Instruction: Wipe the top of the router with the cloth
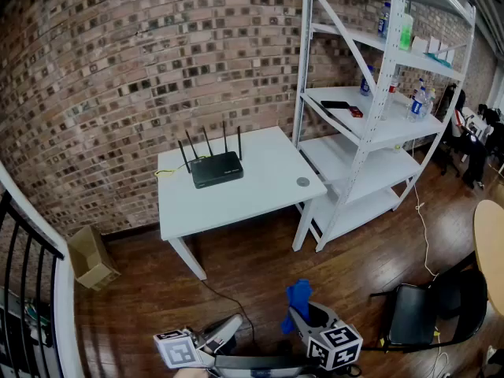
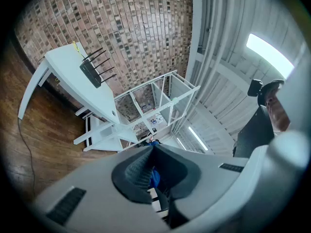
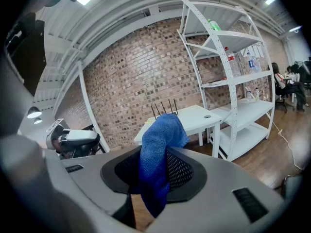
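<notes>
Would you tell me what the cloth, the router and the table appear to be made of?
Cloth: blue fabric, likely microfibre, with fuzzy nap and soft folds. Router: black plastic, matte, it seems. Table: smooth white top, probably laminate or painted board; unclear.

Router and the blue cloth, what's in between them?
The head view shows wooden floor with a thin black cable, then bare white table, between the cloth and the router.

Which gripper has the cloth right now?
The right gripper: the blue cloth is pinched in its jaws. The left gripper carries no cloth.
</notes>
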